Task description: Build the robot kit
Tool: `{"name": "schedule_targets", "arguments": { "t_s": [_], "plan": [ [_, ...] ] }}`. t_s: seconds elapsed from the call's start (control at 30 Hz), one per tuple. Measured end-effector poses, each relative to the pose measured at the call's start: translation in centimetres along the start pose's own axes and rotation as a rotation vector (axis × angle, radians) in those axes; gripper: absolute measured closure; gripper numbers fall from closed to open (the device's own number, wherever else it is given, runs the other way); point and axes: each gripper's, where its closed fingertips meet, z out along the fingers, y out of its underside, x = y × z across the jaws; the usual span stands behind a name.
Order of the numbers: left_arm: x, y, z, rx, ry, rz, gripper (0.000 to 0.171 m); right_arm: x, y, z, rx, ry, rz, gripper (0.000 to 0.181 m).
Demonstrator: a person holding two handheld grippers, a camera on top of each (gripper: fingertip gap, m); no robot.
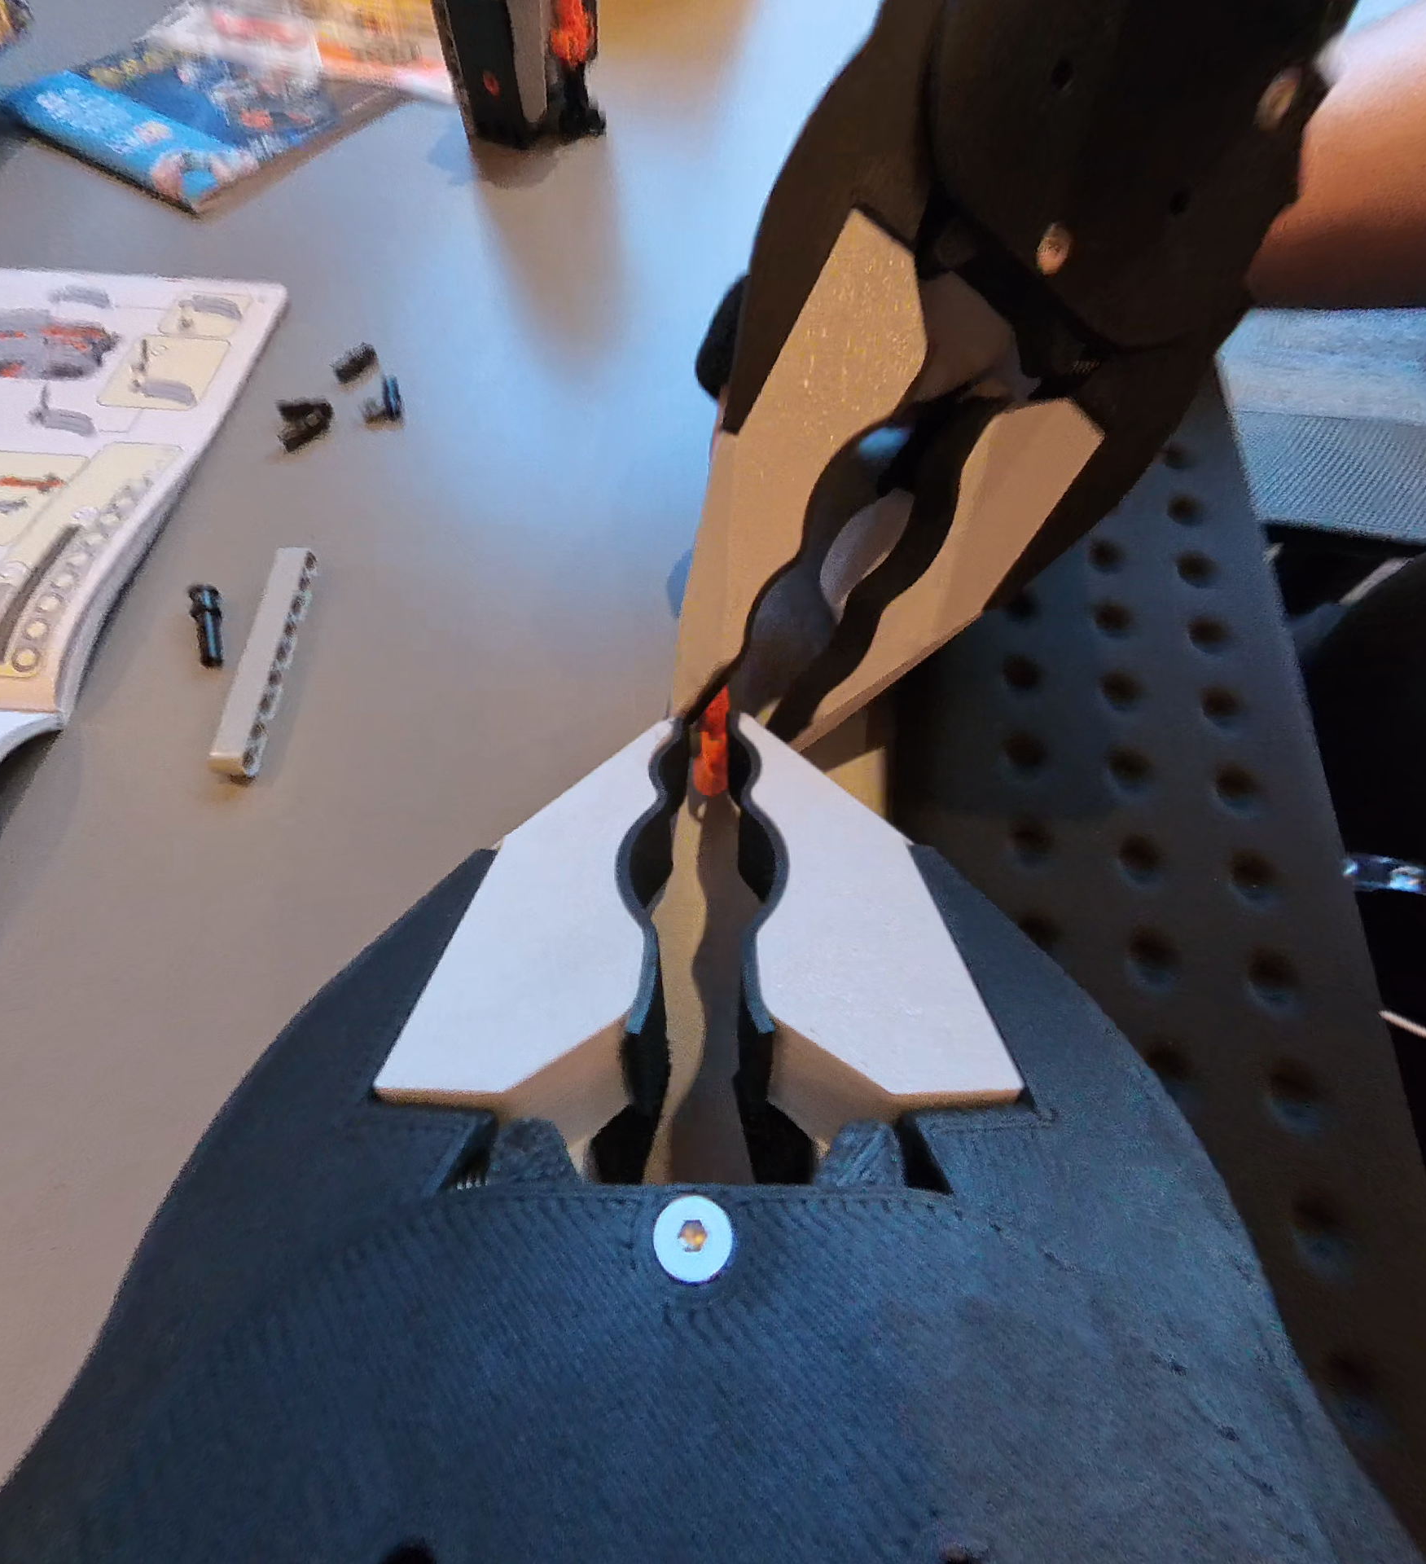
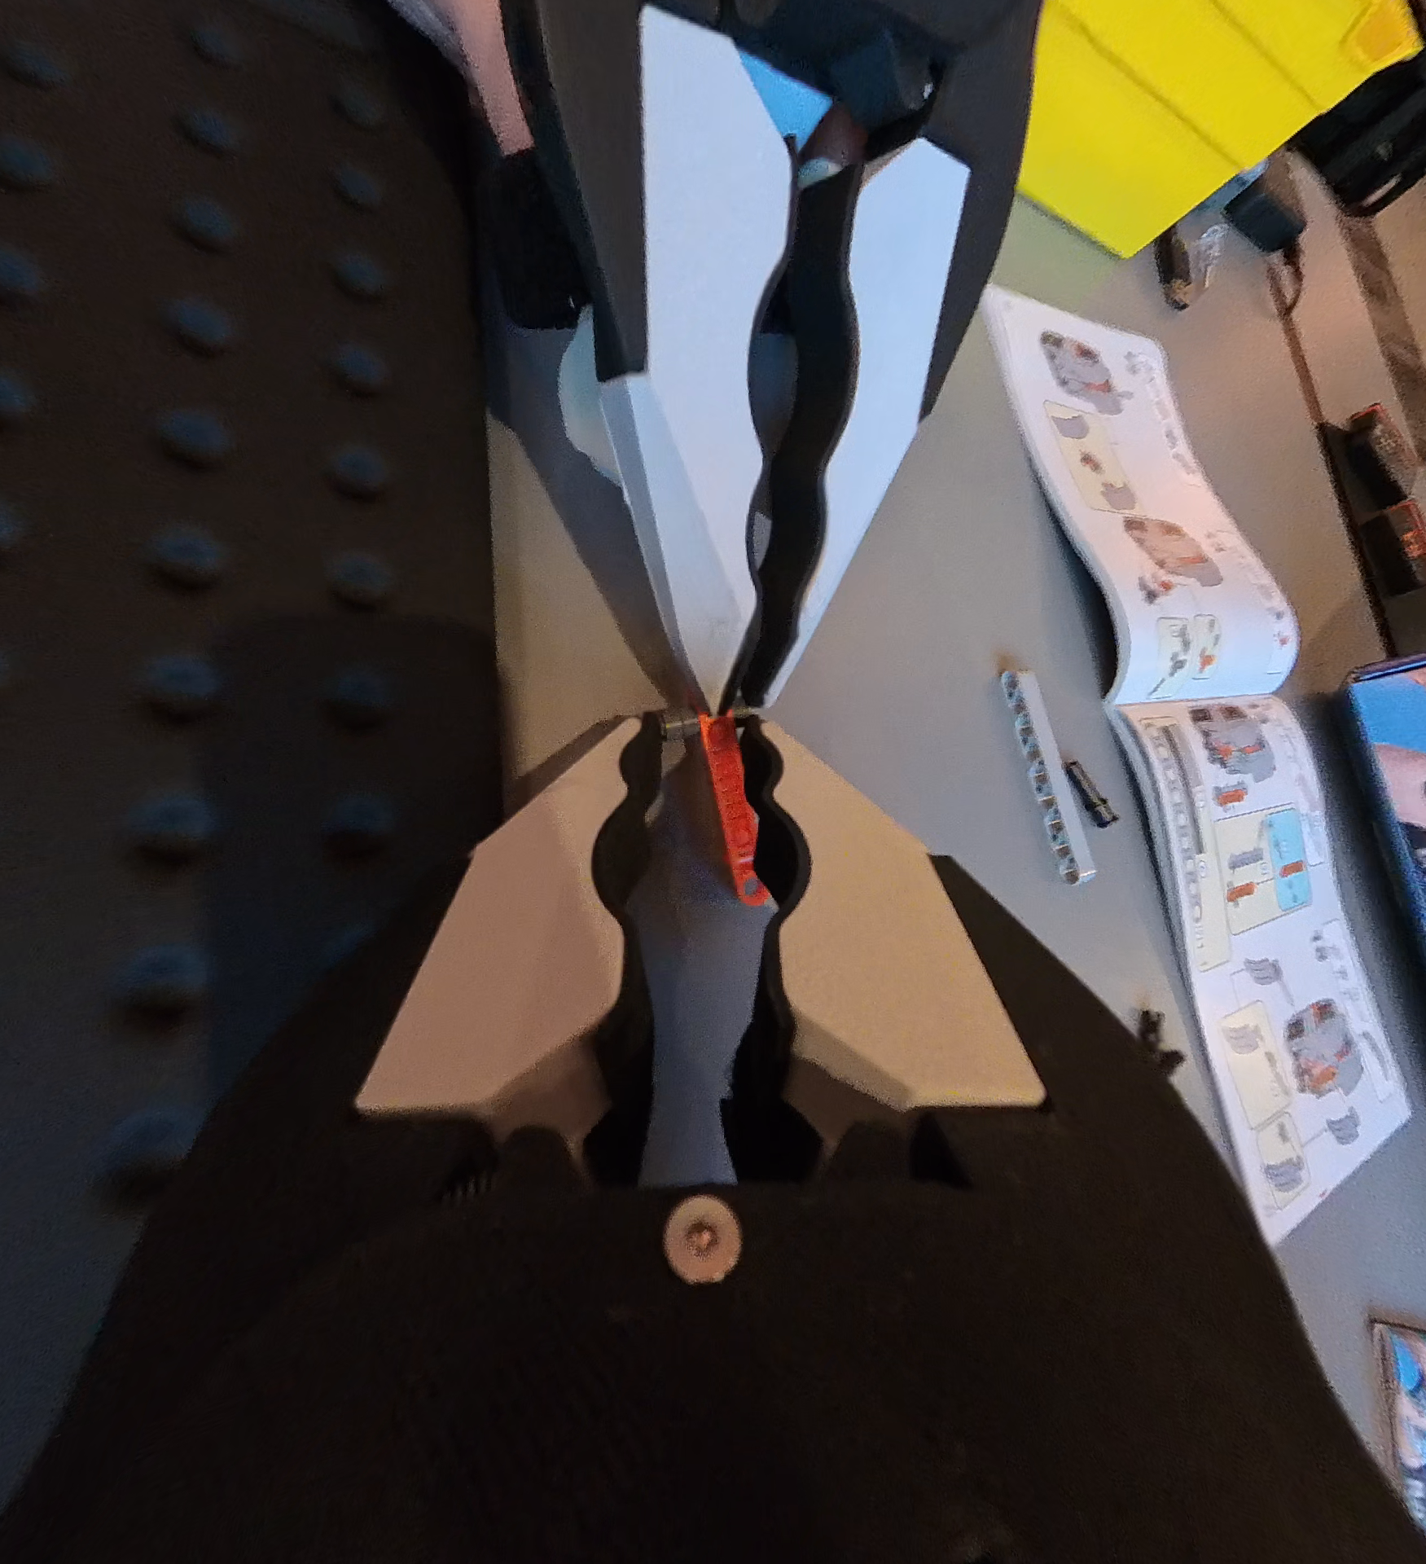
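Left gripper (image 1: 702, 745): black ribbed printed body, pale flat finger plates with wavy black inner edges, tips close together on the lower end of an orange beam (image 1: 711, 745); the beam's full length is hidden here between the meeting tips. Right gripper (image 2: 713, 729): same build, tips narrowed on the beam (image 2: 733, 812) at its far end, where a short dark pin with a grey stub sticks out sideways; exactly which part the pads press is hard to make out. The left gripper (image 2: 726, 694) meets it tip to tip from above in the right wrist view; the right gripper (image 1: 743, 685) comes down from the upper right in the left wrist view, a bare forearm cut off at the frame edge. Beam: orange, flat, slim, a row of holes along it, held in the air over the table edge. Table (image 1: 523, 355): smooth grey. Grey beam (image 1: 265, 664): long, straight, holed, lying flat beside a black pin (image 1: 206, 625). Small black parts (image 1: 337, 398): three or so, blurred, shapes unclear. Open booklet (image 1: 58, 474): white pages with drawings, partly cut off at left. Blue leaflet (image 1: 185, 118): glossy, blurred. Dark box (image 1: 523, 68): upright, top cut off. Perforated chair (image 1: 1158, 804): dark, rows of round holes, beside the table. Yellow bin (image 2: 1183, 110): corner only, blurred
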Motion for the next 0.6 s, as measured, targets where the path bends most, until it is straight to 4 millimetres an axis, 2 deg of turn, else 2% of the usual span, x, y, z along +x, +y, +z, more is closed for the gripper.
{"name": "schedule_targets", "arguments": {
  "t_s": [0.03, 0.1, 0.13, 0.2, 0.27, 0.33, 0.4, 0.47, 0.6],
  "plan": [
    [0.0, -0.6, -0.5, 0.050, 0.008, -0.012, 0.166, 0.2, -0.2, -0.1, 0.010, 0.029, -0.030, 0.164],
    [-0.2, -1.3, -1.4, 0.113, 0.004, -0.027, 0.146, 0.4, -0.3, -0.3, -0.008, 0.090, -0.113, 0.163],
    [-0.2, -1.1, -1.6, 0.109, -0.003, -0.008, 0.141, 0.5, -0.5, -0.4, -0.007, 0.111, -0.138, 0.163],
    [0.0, -0.7, -1.6, 0.089, -0.030, 0.057, 0.143, 0.8, -0.4, -0.4, -0.013, 0.137, -0.156, 0.163],
    [0.1, 0.0, -1.0, 0.035, -0.066, 0.110, 0.153, 1.0, -0.5, -0.5, -0.009, 0.137, -0.146, 0.163],
    [-0.1, 0.5, -0.6, -0.012, -0.071, 0.095, 0.153, 1.1, -0.6, -0.6, -0.006, 0.156, -0.174, 0.164],
    [-0.8, 0.5, -0.6, -0.012, -0.058, 0.009, 0.153, 1.1, -0.8, -0.8, -0.017, 0.203, -0.233, 0.163],
    [-0.6, -0.1, -0.8, 0.034, 0.031, -0.125, 0.159, 1.2, -0.9, -0.9, -0.027, 0.241, -0.283, 0.164],
    [-0.2, -0.9, -0.9, 0.088, 0.223, -0.387, 0.151, 1.1, -1.2, -0.9, -0.033, 0.268, -0.334, 0.163]
  ]
}}
